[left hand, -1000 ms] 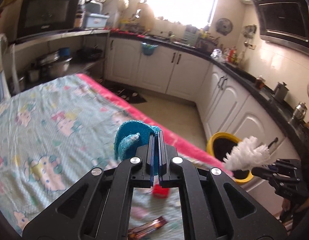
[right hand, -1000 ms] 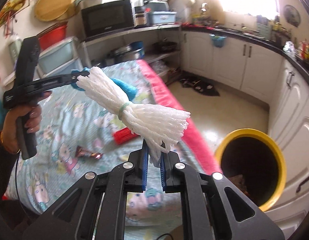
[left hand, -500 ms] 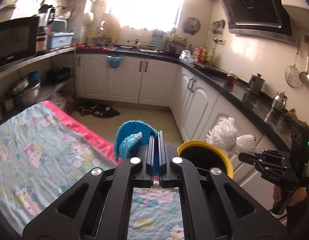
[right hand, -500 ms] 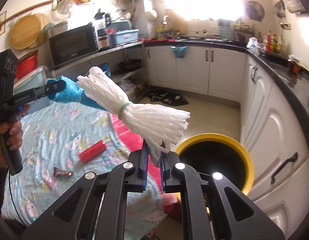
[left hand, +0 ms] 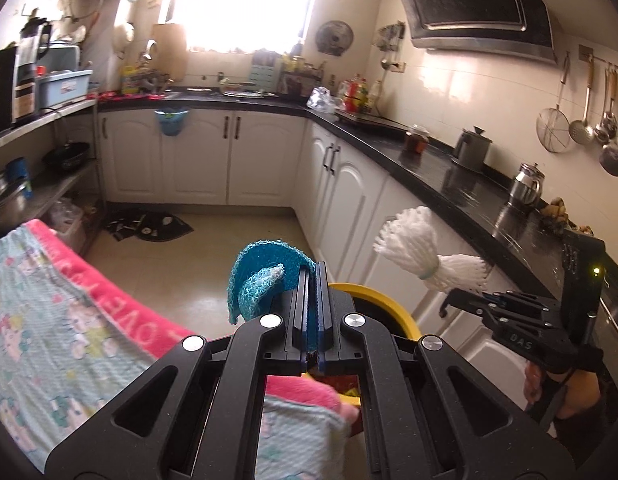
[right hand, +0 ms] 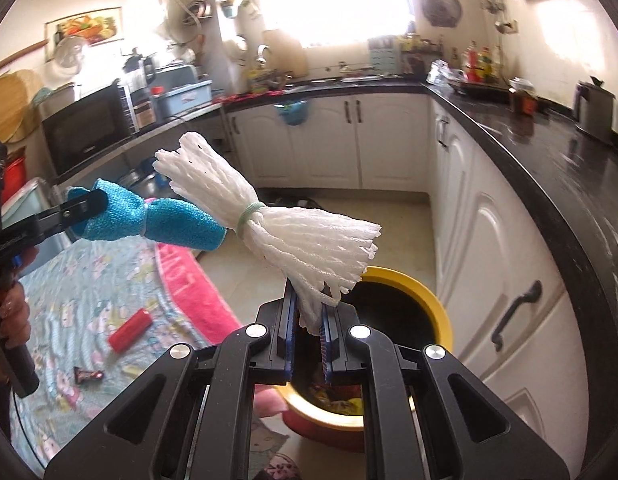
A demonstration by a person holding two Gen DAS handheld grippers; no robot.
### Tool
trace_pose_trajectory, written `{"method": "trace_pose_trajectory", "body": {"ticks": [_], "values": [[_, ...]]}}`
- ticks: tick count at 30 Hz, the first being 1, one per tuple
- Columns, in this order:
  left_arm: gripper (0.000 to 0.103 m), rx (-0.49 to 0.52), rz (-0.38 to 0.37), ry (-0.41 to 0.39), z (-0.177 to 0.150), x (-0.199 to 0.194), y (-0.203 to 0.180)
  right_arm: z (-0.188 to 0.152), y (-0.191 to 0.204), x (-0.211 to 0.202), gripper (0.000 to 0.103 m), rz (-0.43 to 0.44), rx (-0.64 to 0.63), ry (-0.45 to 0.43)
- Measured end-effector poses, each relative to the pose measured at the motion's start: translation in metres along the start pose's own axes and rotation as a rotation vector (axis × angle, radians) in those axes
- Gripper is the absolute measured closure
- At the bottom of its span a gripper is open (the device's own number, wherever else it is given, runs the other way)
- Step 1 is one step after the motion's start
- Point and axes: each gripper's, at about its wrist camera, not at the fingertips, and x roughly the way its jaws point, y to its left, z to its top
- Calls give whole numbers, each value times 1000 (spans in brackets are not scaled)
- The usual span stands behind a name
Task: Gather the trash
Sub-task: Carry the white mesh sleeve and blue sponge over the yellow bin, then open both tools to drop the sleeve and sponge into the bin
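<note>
Left of right jaws: red tube (right hand: pixel 129 329) and dark wrapper (right hand: pixel 88 376) lie on bench cloth (right hand: pixel 69 280). Left gripper (left hand: pixel 312 280): jaws closed on blue mesh bundle (left hand: pixel 261 280). Right gripper (right hand: pixel 307 312): jaws clamped on end of white foam net bundle (right hand: pixel 277 220). Just beyond and below both jaws, yellow-rimmed trash bin (right hand: pixel 429 300) on floor beside white cabinets (right hand: pixel 509 272).
</note>
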Motion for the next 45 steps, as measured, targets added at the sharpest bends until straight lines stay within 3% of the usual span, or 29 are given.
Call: {"method": "trace_pose_trajectory", "body": {"ticks": [9, 27, 29, 31, 33, 35, 39, 41, 45], "values": [[102, 31, -57, 65, -8, 42, -29, -12, -30, 20, 93, -84, 42, 43], [102, 41, -107, 216, -35, 108, -43, -40, -63, 73, 90, -107, 105, 179], [102, 30, -106, 227, -36, 113, -40, -39, -65, 78, 88, -108, 102, 187], [102, 20, -93, 247, -39, 118, -37, -39, -67, 84, 73, -118, 104, 197], [96, 10, -74, 260, -41, 122, -33, -40, -68, 87, 65, -121, 109, 205], [69, 0, -54, 269, -43, 124, -29, -42, -70, 89, 60, -128, 110, 209], [62, -10, -22, 266, -45, 119, -19, -45, -71, 87, 50, -139, 119, 206], [49, -18, -9, 262, -46, 116, -15, -45, -71, 85, 45, -146, 122, 201], [33, -44, 13, 247, -46, 107, -6, -43, -66, 78, 38, -154, 118, 181]]}}
